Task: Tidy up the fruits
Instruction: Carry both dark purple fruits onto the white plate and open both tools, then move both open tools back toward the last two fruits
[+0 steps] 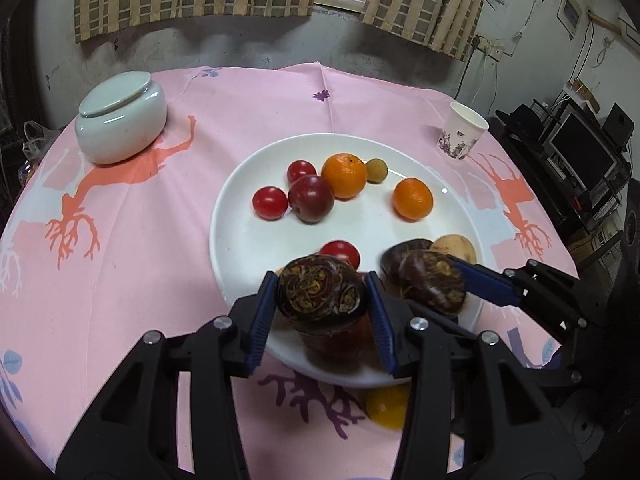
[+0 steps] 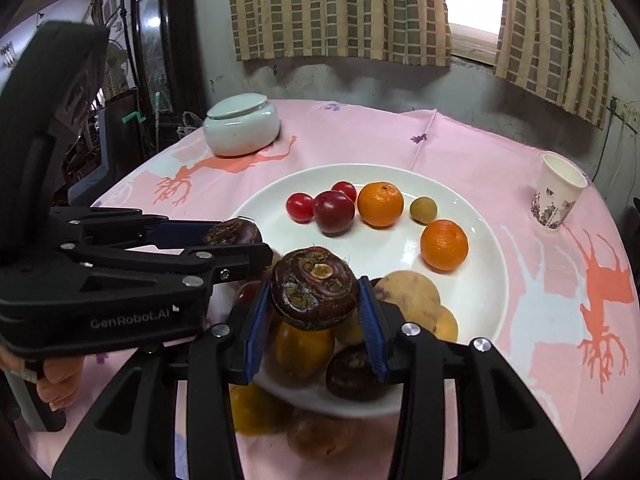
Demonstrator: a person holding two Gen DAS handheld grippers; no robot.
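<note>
My left gripper (image 1: 321,282) is shut on a dark brown water chestnut (image 1: 322,296), held over the near rim of the white plate (image 1: 240,248). My right gripper (image 2: 315,285) is shut on a second water chestnut (image 2: 314,296) above the plate's (image 2: 480,280) near side. Each gripper shows in the other's view, the right gripper (image 1: 452,278) close beside the left. On the plate lie two oranges (image 1: 344,176) (image 1: 413,199), a plum (image 1: 311,199), cherry tomatoes (image 1: 270,203), a small longan (image 1: 376,170), a tan potato-like piece (image 2: 412,296) and another chestnut (image 2: 352,374).
A lidded white jar (image 1: 120,120) stands at the table's far left and a paper cup (image 1: 462,132) at the far right. A yellow fruit (image 1: 388,406) and a brown one (image 2: 320,434) lie on the pink cloth by the plate's near rim. A hand (image 2: 56,380) holds the left gripper.
</note>
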